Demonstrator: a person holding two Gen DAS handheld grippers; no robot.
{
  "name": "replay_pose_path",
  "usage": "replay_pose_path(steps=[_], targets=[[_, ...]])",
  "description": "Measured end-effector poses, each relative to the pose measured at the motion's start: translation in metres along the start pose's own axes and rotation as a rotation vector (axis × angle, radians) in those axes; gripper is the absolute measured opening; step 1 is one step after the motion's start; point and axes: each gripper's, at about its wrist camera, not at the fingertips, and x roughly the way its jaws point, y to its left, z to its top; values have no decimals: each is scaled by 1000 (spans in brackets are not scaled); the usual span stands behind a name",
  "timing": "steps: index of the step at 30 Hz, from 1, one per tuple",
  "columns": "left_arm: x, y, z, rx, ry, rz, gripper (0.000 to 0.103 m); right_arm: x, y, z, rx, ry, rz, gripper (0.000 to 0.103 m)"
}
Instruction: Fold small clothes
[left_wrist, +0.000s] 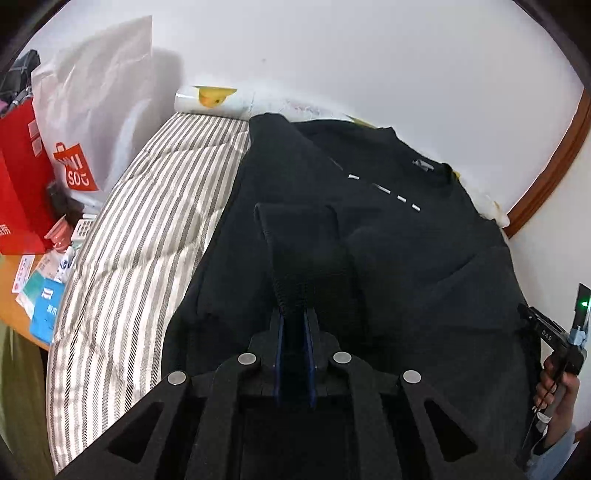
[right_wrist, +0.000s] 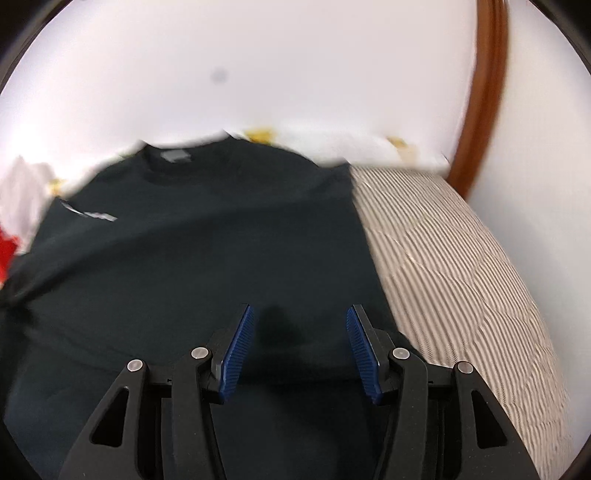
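Black sweatshirt (left_wrist: 388, 229) spread flat on striped quilt (left_wrist: 140, 229), collar toward 12 o'clock near the white wall (left_wrist: 332, 48). Left gripper (left_wrist: 294, 314) clamped on a ribbed sleeve cuff (left_wrist: 306, 258) at centre of the left wrist view, blue pads nearly together with dark fabric pinched between. Right gripper (right_wrist: 300, 317) parted, nothing between the pads, hovering over the sweatshirt's lower body; picture blurred. Red bag (left_wrist: 22, 184) and white shopping bag (left_wrist: 92, 103) at 9 to 10 o'clock beside the quilt.
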Motion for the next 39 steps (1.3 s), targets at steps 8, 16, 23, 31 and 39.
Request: replay_pose_path(steps=[8,16,23,31,39], targets=[[-27,-4,-15,24,-19,61,14,-33,-19,-15,45,-27,59,54],[-66,-18,-42,70,-79,134,14,-83,-40,-49,6,-55,38,56],[-96,-21,-77,35,-63,111,19,-110,-63,-87,9,-9,76,56],[-120,-16,-128,18,-70,130,53,-127,-91,-142,18,21,76,59],[-126,-14,-163,16,-66,153,54,-131,-102,-186,58,41,122,61]])
